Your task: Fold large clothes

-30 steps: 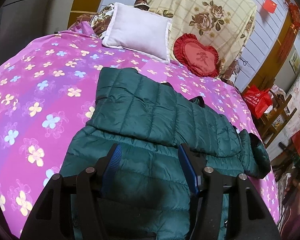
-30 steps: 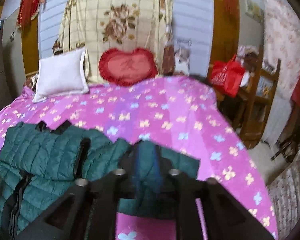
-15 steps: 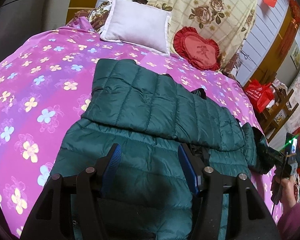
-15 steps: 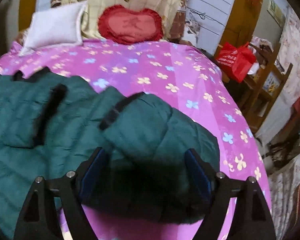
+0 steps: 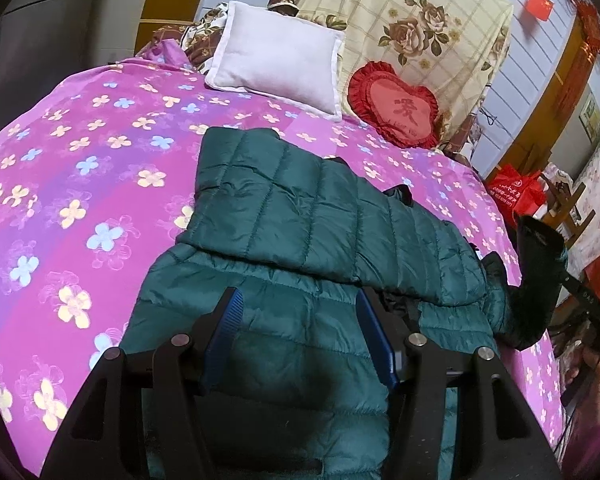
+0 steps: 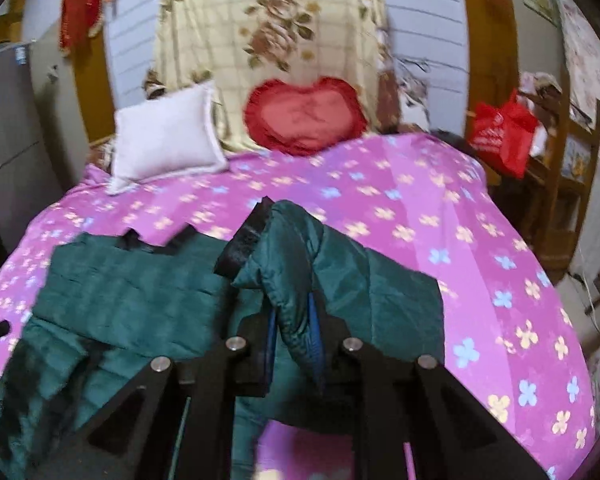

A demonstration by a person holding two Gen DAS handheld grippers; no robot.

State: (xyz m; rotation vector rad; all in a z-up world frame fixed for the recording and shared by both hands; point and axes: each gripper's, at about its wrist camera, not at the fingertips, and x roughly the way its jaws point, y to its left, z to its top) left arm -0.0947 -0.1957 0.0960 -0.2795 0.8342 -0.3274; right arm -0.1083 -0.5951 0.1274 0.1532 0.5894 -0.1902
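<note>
A big green puffy jacket lies on a bed with a pink flowery cover. One sleeve is folded flat across the jacket's body. The left gripper hangs over the near part of the jacket with its jaws apart, and the blue pads do not pinch anything. The right gripper has its jaws closed tight on the other sleeve (the end with the black cuff), and that sleeve stands up off the bed. At the far end of the bed a white pillow and a red heart cushion lean side by side. A red bag sits past the bed's right side.
</note>
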